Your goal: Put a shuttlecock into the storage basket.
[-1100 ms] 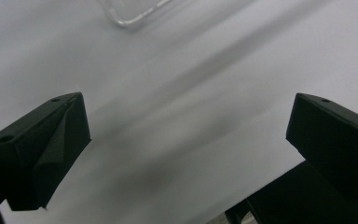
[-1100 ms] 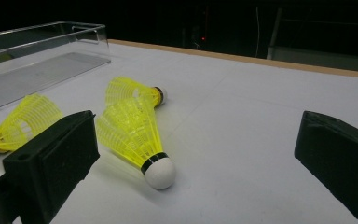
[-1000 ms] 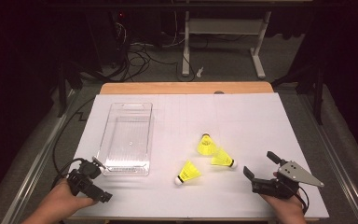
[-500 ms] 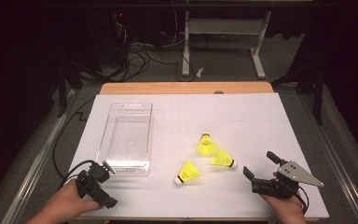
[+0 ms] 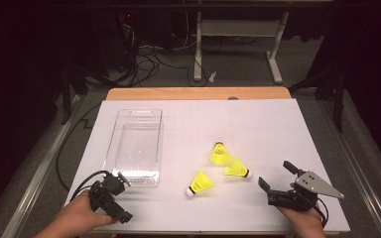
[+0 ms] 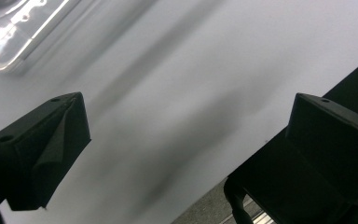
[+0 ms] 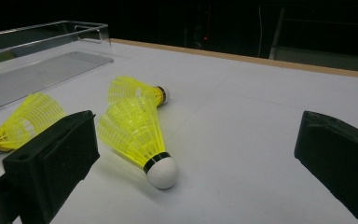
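Risk: light shuttlecock [image 7: 137,135] rolls or skids off if jaw nudges cork before closing (feather skirt crushes easily). Right gripper [image 5: 277,177] wide open, empty; nearest shuttlecock just ahead, between jaws' line, lying on desk [image 5: 278,129]. Left gripper [image 5: 116,198] open, empty, beside clear tray [image 5: 129,148].

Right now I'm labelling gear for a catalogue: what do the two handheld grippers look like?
Both are black with two blocky, wedge-shaped jaws. The left gripper trails a black cable looping off the table's edge. The right gripper carries a grey three-cornered plate on top.
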`<state>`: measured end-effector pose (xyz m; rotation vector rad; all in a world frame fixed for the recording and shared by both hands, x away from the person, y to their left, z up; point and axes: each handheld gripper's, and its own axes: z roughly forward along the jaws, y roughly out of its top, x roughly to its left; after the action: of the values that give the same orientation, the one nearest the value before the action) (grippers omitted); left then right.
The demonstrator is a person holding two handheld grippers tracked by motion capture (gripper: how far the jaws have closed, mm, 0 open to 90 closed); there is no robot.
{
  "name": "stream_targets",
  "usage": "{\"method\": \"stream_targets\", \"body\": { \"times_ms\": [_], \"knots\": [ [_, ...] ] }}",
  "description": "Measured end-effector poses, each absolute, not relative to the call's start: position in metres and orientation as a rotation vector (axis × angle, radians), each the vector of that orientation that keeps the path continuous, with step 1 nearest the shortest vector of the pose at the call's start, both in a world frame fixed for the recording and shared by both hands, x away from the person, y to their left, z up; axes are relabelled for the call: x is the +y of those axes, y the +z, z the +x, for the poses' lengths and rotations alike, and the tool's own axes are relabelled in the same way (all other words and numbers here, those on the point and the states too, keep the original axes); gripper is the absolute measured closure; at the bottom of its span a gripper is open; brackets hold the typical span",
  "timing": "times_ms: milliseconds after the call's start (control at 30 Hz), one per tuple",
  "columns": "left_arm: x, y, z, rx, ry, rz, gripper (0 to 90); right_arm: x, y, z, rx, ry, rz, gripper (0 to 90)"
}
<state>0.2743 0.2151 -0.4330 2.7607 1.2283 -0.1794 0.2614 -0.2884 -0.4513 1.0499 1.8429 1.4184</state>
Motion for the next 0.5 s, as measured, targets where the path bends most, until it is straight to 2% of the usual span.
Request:
{"method": "stream_targets", "body": {
  "times_ms": [500],
  "knots": [
    [0.183,-0.432,0.275,1.158,-0.192,2.79,0.7,-0.289,-0.451,0.261,1.839,1.419,1.048,0.2]
  ]
}}
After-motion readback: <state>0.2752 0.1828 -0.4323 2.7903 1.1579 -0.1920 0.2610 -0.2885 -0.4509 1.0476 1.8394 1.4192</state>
